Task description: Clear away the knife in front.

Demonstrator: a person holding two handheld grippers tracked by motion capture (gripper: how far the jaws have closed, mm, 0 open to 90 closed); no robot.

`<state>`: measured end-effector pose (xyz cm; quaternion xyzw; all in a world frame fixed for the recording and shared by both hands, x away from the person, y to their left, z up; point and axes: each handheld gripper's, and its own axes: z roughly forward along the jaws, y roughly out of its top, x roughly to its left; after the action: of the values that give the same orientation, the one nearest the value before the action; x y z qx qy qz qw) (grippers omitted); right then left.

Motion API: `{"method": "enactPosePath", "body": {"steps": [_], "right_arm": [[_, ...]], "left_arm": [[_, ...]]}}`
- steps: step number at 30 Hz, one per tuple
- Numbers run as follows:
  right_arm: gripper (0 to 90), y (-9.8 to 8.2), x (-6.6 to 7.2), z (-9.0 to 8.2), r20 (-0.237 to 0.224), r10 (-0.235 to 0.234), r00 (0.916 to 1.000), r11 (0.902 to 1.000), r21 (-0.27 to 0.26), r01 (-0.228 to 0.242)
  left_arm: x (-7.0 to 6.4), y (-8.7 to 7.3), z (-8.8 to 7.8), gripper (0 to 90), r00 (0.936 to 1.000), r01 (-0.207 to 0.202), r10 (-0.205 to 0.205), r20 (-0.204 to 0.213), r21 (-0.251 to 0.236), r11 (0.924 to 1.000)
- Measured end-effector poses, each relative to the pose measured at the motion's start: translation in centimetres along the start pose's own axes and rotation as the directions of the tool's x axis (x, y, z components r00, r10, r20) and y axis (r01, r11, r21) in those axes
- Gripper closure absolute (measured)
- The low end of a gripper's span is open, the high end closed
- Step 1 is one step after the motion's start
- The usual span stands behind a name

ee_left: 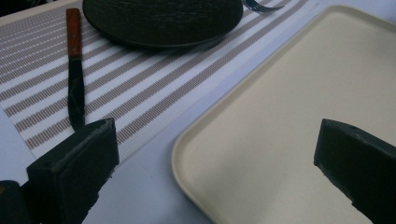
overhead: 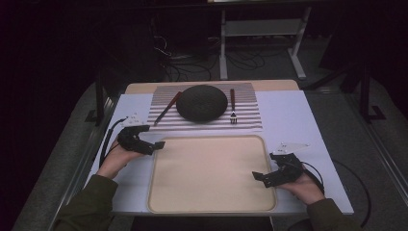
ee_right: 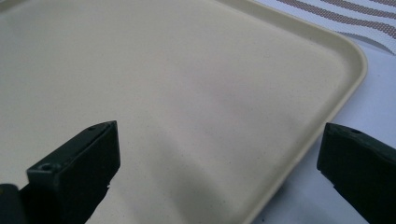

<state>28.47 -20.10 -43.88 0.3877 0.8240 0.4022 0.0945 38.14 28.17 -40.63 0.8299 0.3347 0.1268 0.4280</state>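
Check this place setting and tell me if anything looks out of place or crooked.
The knife lies askew on the striped placemat, slanting toward the dark plate, while the fork on the other side lies straight. The beige tray holds nothing. Both grippers, left and right, are open at its edges.

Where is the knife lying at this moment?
In the high view, the knife lies slanted on the striped placemat, left of the dark plate and beyond the beige tray.
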Motion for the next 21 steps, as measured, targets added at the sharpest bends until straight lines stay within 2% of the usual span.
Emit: {"method": "enactPosePath", "body": {"steps": [10, 21], "right_arm": [[0.0, 0.0, -0.1, 0.0, -0.001, 0.006, 1.0000, 1.0000, -0.003, -0.006], [0.0, 0.0, -0.1, -0.1, -0.006, 0.010, 0.9999, 0.9999, -0.007, -0.010]], "left_arm": [[1.2, 1.8, 1.5, 0.0, 0.9999, -0.013, 0.013, 0.005, -0.003, 0.9999], [2.8, 3.9, 3.2, 0.0, 0.9994, -0.020, 0.020, -0.027, 0.003, 0.9998]]}}
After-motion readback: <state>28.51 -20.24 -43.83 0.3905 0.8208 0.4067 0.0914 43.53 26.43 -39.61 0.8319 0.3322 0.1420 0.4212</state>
